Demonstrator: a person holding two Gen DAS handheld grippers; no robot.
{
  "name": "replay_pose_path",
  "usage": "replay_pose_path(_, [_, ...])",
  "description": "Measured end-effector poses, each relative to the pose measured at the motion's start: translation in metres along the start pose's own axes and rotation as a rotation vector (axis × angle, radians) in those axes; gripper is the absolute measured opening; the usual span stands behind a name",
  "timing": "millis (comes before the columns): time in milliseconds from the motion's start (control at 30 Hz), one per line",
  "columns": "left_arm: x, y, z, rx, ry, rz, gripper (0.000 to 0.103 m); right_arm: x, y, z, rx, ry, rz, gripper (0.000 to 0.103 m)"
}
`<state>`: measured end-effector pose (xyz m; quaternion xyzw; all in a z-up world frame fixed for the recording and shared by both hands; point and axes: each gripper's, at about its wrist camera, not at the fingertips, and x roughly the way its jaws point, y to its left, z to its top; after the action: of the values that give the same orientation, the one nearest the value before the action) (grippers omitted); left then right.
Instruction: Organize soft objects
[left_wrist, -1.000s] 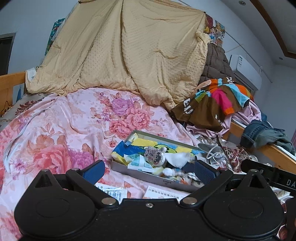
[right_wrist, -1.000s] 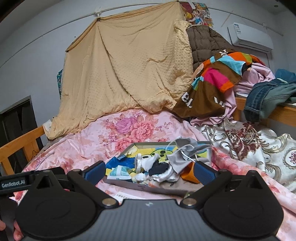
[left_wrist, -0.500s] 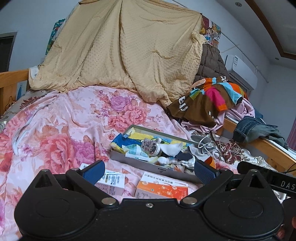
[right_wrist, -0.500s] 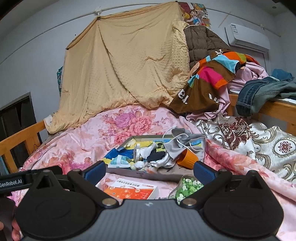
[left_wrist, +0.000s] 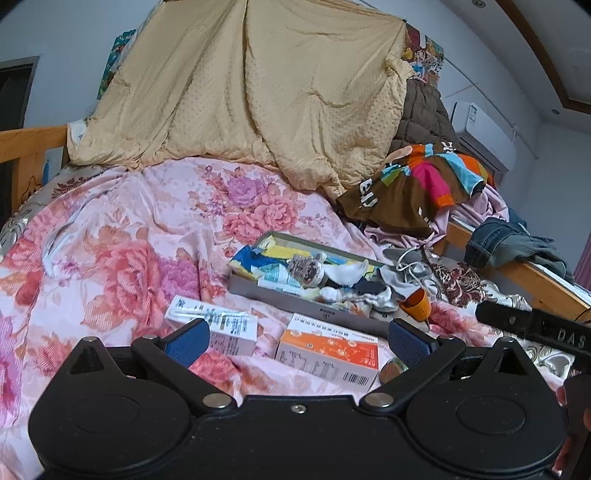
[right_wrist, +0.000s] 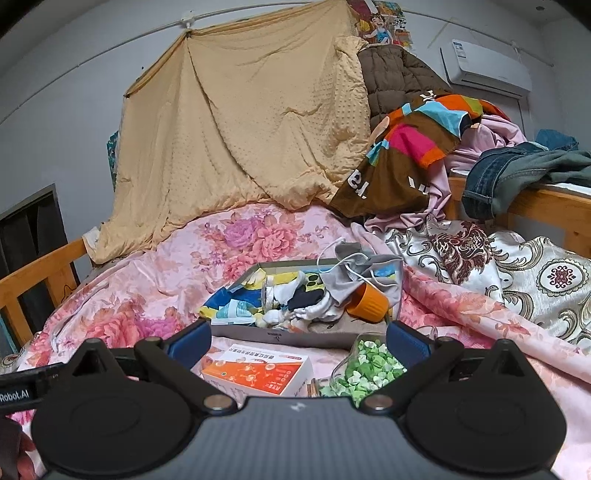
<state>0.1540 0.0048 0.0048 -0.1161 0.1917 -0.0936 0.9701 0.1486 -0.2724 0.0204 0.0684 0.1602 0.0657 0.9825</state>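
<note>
A shallow grey box (left_wrist: 295, 297) (right_wrist: 295, 336) lies on the pink floral bedspread (left_wrist: 129, 240), filled with socks (right_wrist: 314, 306), small cloths (left_wrist: 258, 258) and a grey garment with a white cord (right_wrist: 354, 275). An orange cup (right_wrist: 367, 304) (left_wrist: 415, 304) lies tipped at the box's right end. My left gripper (left_wrist: 297, 341) is open and empty, held short of the box. My right gripper (right_wrist: 297, 343) is open and empty, also short of the box.
An orange-and-white carton (left_wrist: 328, 350) (right_wrist: 258, 374) and a white carton (left_wrist: 212, 323) lie in front of the box. A clear jar of green pieces (right_wrist: 362, 369) lies at the right. A tan blanket (left_wrist: 258, 92) hangs behind. Clothes (right_wrist: 413, 147) pile at the right by the wooden rail (right_wrist: 546, 206).
Both grippers have drawn back from the box and tilted down. The cartons and the jar of green pieces have come into view in front of the box. Both stay open.
</note>
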Motion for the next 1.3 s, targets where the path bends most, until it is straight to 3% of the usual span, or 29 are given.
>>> replay_pose_path(733, [-0.003, 0.007, -0.019, 0.039, 0.046, -0.002, 0.102, -0.020, 0.000, -0.038, 0.072, 0.058, -0.056, 0.103])
replay_pose_path(1300, [-0.029, 0.013, -0.039, 0.024, 0.030, 0.088, 0.102, -0.045, 0.014, -0.063, 0.070, 0.049, -0.069, 0.103])
